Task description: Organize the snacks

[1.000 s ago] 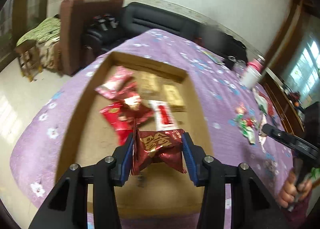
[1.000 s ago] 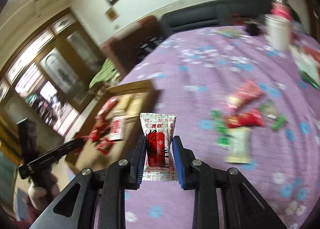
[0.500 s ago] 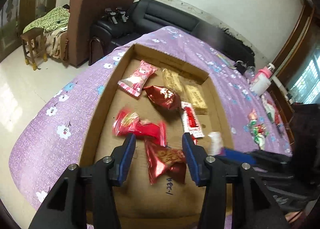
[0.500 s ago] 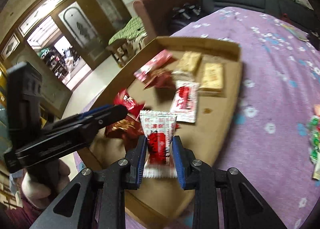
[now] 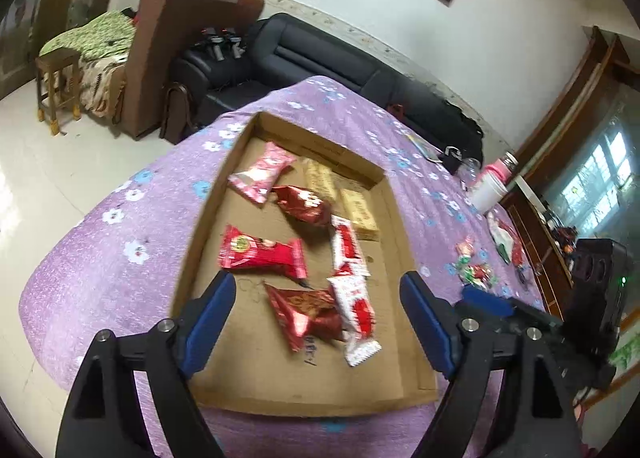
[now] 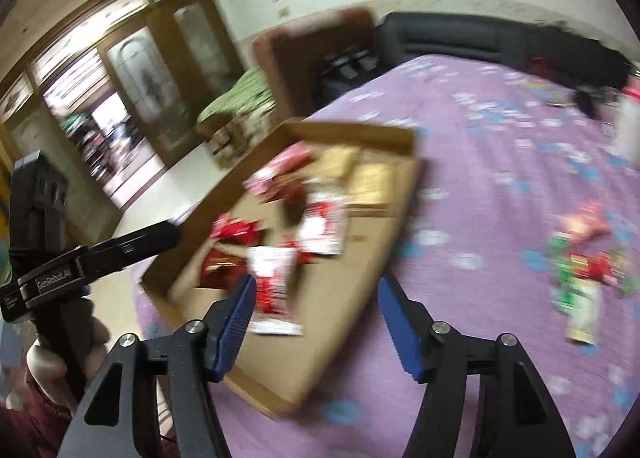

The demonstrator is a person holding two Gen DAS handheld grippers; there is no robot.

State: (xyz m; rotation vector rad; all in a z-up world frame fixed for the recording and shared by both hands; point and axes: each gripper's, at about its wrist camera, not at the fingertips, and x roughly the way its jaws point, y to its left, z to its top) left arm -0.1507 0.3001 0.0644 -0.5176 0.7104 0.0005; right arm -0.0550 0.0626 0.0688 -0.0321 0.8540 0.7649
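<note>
Blue ribbed pads line both grippers, and on each the jaws are opening wide with nothing pressed between them. The left gripper is angled down over the near end of the cardboard tray; a dark red foil packet is seen lying on the tray floor between its fingers, clear of both pads. The right gripper is likewise tilted down at the tray's near corner, and a white-and-red wrapped snack lies just beside its left pad, though contact cannot be told through the blur. A hand is seen gripping the left tool's black handle. The tray is shallow, rectangular and matte brown, set on a purple flowered cloth. Glossy crinkled wrappers are scattered inside it: a pink packet, a bright red packet and two tan bars. More loose snacks lie on the cloth, well apart from the tray.
</note>
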